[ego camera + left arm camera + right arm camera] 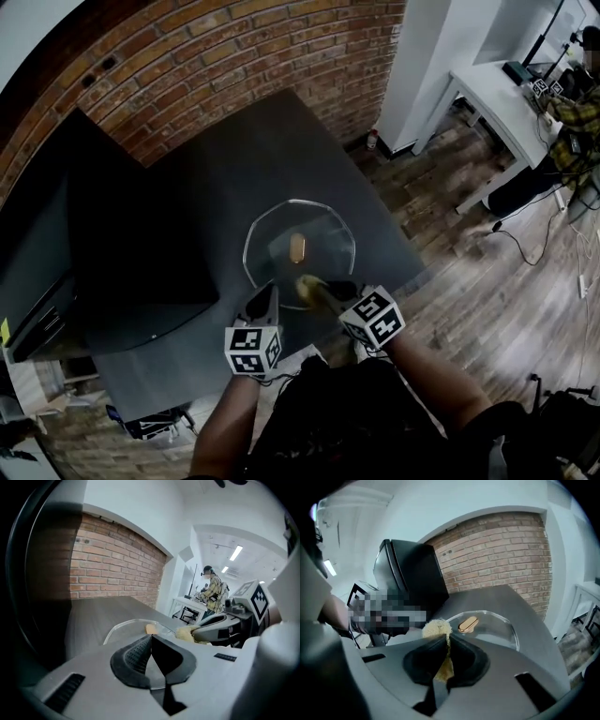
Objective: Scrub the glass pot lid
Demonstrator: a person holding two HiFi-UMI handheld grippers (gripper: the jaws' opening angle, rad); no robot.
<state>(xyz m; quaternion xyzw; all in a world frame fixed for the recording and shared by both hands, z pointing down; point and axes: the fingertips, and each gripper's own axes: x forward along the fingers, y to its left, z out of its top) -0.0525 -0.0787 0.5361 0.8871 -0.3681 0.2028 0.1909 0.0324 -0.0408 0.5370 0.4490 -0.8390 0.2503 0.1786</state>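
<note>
The glass pot lid lies on the dark table, its gold knob facing up. My left gripper is shut on the lid's near rim; in the left gripper view the clear edge runs out from between the jaws of my left gripper. My right gripper is shut on a yellow scrubber, whose tuft rests at the lid's near edge. In the right gripper view the scrubber sticks out past the tips of my right gripper, with the lid and knob just beyond.
The dark grey table ends close behind the grippers. A big black box-like unit stands at its left. A brick wall backs it. A white desk with a seated person is at the far right, above wood floor with cables.
</note>
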